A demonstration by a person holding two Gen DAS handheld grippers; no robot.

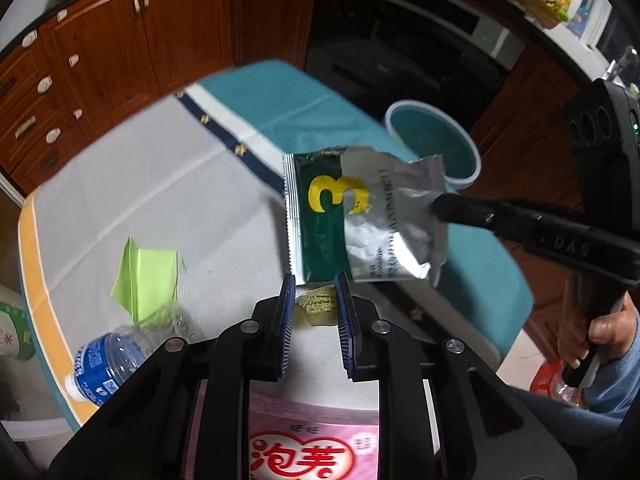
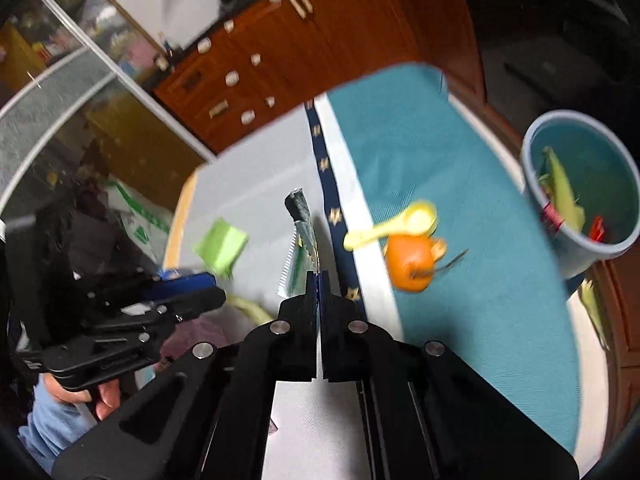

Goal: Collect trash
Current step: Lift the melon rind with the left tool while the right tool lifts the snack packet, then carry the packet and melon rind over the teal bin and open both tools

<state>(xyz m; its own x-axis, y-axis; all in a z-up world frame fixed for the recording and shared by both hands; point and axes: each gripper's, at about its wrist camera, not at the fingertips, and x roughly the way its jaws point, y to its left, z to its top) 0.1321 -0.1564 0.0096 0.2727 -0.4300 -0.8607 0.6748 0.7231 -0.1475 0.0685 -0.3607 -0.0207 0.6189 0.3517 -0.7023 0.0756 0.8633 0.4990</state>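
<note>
My right gripper [image 2: 319, 278] is shut on a torn green and silver snack wrapper [image 1: 360, 216] and holds it in the air above the table; the wrapper shows edge-on in the right wrist view [image 2: 302, 236]. My left gripper [image 1: 315, 280] is open and empty just below the wrapper. A teal trash bin [image 2: 580, 188] stands beyond the table's right edge with green and red scraps inside; it also shows in the left wrist view [image 1: 436, 140]. On the table lie a green paper [image 1: 144, 276], a crushed water bottle [image 1: 112, 360], an orange [image 2: 410, 262] and a yellow spoon [image 2: 392, 226].
A pink snack packet [image 1: 312, 440] lies under my left gripper. A yellow-green scrap [image 1: 318, 306] lies between its fingers. The table wears a grey and teal cloth [image 2: 460, 320]. Wooden cabinets [image 1: 120, 48] and a dark oven [image 1: 400, 48] stand behind.
</note>
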